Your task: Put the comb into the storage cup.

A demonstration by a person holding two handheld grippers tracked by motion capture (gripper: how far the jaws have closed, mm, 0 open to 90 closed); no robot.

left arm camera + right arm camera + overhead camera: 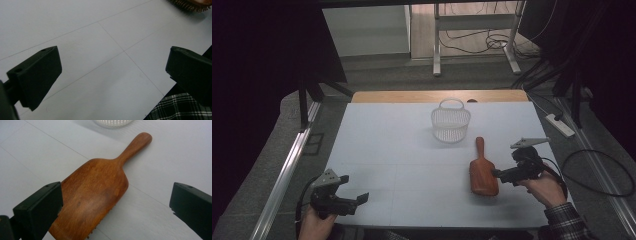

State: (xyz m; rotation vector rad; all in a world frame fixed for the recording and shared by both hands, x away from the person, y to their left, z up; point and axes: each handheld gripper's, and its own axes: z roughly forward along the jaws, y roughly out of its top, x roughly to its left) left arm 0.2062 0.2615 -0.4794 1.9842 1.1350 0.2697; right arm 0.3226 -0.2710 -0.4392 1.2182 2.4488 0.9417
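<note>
Hairbrush (97, 192) lies bristles down on the table (387, 150), just ahead of the right gripper (502, 174), whose jaws are spread wide, its handle pointing away toward the white basket (450, 123). Left gripper (357, 201) hovers well apart, jaws likewise spread, holding nothing.

White table (387, 145) with wooden hairbrush (482, 171), white basket (450, 122).

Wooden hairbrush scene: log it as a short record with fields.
object: wooden hairbrush, bristles down, handle toward the basket
nearby: white mesh basket with handle, upright, apart from the brush
surface: pale table
right gripper: open, jaws at the brush head's right edge; contact cannot be told
left gripper: open, holding nothing, at the table's near left corner
</note>
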